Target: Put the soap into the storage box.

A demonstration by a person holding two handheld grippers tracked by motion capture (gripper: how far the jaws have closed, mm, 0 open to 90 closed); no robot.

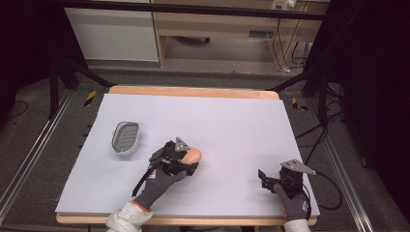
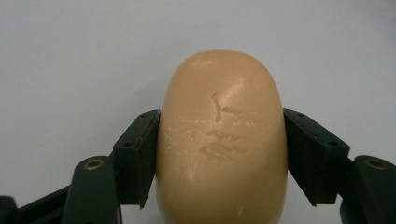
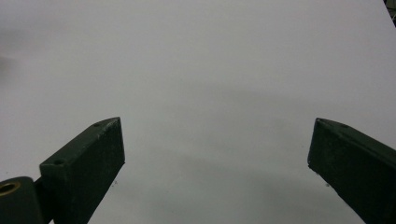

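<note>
Nearest the high camera, at the table's front edge, a gloved hand rests the right gripper (image 1: 269, 180) on the white table cover (image 1: 232, 121), its jaws spread wide with nothing but bare cover between them in the right gripper view; a little further in and to the left, the left gripper (image 1: 186, 166) has its jaws clamped on a tan, oval bar of soap (image 2: 222, 140), the pads (image 2: 147, 154) pressing its two long flanks so that the bar's long axis runs straight out along the gripper, its rounded end poking past the fingertips; the soap thus sits near the middle of the front half of the table, in the left claw and well apart from the right one; beyond it, up and to the left, lies the grey slotted soap dish (image 1: 126, 137), open side up, its long axis running roughly away from the person; judging by this, the likely move is a carry leftward and away, and the left hand is far the nearer to the dish.
</note>
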